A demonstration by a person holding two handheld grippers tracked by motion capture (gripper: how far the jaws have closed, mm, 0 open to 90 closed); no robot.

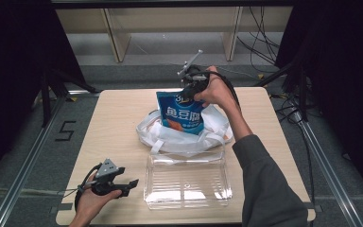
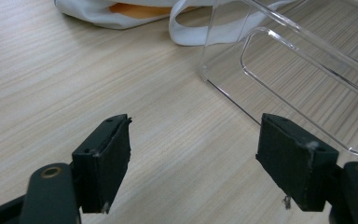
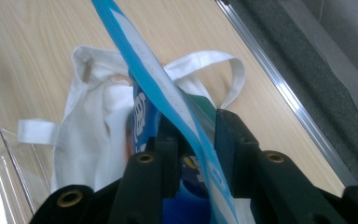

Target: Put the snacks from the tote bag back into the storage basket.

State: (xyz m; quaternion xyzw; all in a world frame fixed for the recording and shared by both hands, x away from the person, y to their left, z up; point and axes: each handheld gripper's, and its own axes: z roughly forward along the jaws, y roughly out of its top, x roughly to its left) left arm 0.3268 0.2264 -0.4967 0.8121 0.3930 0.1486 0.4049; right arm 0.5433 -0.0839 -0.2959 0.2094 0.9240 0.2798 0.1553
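Right gripper (image 1: pixel 192 86) pinches the top edge of the blue snack bag (image 1: pixel 181 113), holding it upright over the white tote bag (image 1: pixel 179 135) mid-table; left gripper (image 1: pixel 123 185) idles spread beside the clear plastic tray (image 1: pixel 186 182); left gripper view: jaws wide apart over bare table (image 2: pixel 51 70), tray corner (image 2: pixel 279 60) ahead, nothing between; right gripper view: pads sit on the bag's sealed rim (image 3: pixel 177 116), tote (image 3: pixel 93 116) below; risk: thin slick seam slips out, or a tote handle snags the pack on lift.
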